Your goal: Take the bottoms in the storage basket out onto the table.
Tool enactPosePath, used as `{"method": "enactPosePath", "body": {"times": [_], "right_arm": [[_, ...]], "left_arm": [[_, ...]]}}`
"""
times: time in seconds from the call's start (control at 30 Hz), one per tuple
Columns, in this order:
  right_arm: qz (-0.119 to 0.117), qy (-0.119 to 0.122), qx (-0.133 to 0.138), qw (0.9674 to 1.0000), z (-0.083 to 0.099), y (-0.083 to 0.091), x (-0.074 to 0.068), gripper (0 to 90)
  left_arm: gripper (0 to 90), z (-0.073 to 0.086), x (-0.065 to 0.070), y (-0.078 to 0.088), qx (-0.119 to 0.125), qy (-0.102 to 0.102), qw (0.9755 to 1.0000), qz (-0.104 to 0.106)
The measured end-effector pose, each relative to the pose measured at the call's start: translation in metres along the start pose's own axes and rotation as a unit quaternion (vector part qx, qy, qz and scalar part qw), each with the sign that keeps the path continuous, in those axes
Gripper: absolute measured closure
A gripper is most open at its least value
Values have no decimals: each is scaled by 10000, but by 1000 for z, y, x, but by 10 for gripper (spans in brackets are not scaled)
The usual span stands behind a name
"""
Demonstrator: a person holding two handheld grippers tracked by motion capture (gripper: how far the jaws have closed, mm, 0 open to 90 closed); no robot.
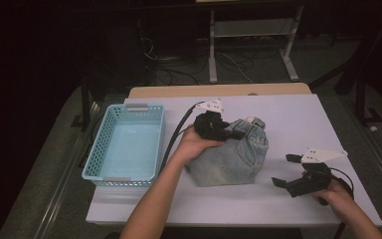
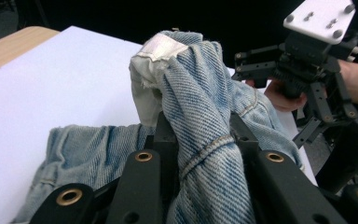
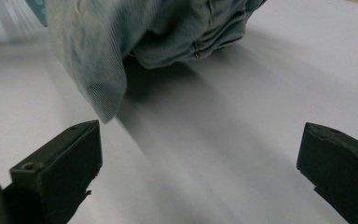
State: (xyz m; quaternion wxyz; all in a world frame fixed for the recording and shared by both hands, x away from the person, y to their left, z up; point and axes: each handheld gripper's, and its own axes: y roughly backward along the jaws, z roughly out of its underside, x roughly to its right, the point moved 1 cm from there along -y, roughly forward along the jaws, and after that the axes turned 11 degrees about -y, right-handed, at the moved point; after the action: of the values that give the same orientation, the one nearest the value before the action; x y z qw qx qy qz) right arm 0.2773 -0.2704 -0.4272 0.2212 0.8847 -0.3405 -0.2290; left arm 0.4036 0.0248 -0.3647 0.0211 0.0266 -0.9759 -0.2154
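At the far left of the bench [image 1: 288, 114] I have the light blue plastic basket [image 1: 124, 144], open side up with nothing in it, well apart from the work, which I read as the likely place for the folded garment.

Next comes my left gripper [image 1: 231, 133], laid over the top of the denim shorts [image 1: 229, 159]. In the left gripper view its jaws are clenched on a bunched fold of denim [image 2: 200, 121] near the waistband, with the white inner lining [image 2: 161, 49] turned out above them. I judge the grip is taken high on the bundle so the cloth can be lifted or folded over without the rest spreading out. The shorts sit as a crumpled heap in the middle of the bench, just right of the basket, partly raised where I hold them.

Furthest right, my right gripper [image 1: 284, 172] rests low near the front edge, apart from the shorts. In its own view the jaws stand wide, released, with bare bench between them and a loose hem [image 3: 105, 100] hanging just ahead. I judge it is waiting to take that hem.
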Motion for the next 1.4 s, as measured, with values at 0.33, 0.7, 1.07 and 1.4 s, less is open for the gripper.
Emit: {"method": "enactPosePath", "body": {"times": [0.33,0.7,1.07,1.4], "right_arm": [[7,25,10,10000,0,1,0,1],[9,30,1,10000,1,1,0,1],[30,34,-15,10000,1,1,0,1],[27,64,-47,10000,2,1,0,1]], "left_arm": [[603,12,10,-19,-384,-26,9993,27],[315,15,10,-11,-234,330,9991,-119],[155,21,15,11,-298,374,9979,-443],[64,30,24,28,-278,493,9956,-744]]}}
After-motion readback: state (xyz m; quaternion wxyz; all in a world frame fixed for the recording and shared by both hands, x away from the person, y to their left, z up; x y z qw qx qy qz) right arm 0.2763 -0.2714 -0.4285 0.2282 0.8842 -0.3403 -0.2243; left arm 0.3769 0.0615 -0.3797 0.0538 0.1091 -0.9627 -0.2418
